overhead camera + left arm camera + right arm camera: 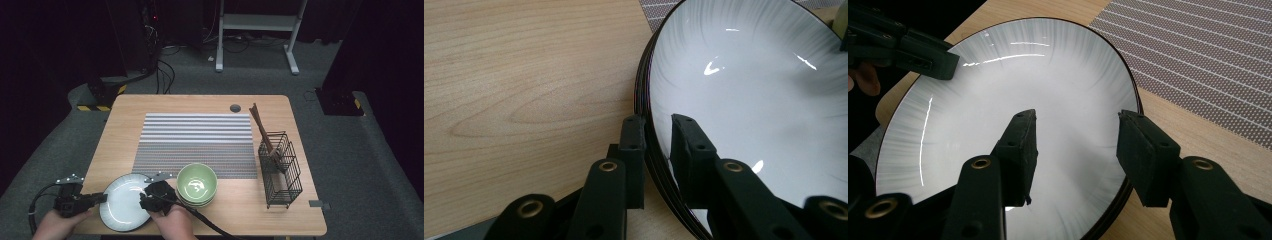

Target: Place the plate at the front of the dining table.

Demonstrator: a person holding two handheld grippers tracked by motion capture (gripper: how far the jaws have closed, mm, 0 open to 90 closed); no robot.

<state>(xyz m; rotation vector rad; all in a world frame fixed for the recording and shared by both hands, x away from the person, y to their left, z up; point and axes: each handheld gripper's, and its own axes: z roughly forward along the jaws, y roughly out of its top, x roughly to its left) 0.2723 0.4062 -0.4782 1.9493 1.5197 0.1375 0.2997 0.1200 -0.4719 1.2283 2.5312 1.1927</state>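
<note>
Plate [744,75] rim caught between left gripper [658,125] fingers [633,136], one outside the dark edge, one on the white inside, narrow and pressing on it. Right gripper [1075,131] fingers [1020,137] wide, astride the opposite rim: one over the white inside, the other just beyond the edge above bare wood; contact with the rim not clear. Seen from above, plate [125,201] at the near left corner of the tabletop [120,115], left gripper [102,198] at its left edge, right gripper [146,196] at its right. Green bowl [197,184] just beside, to the right. Striped mat [197,142] beyond. Wire rack [281,170] with chopsticks [261,127] far right.
</note>
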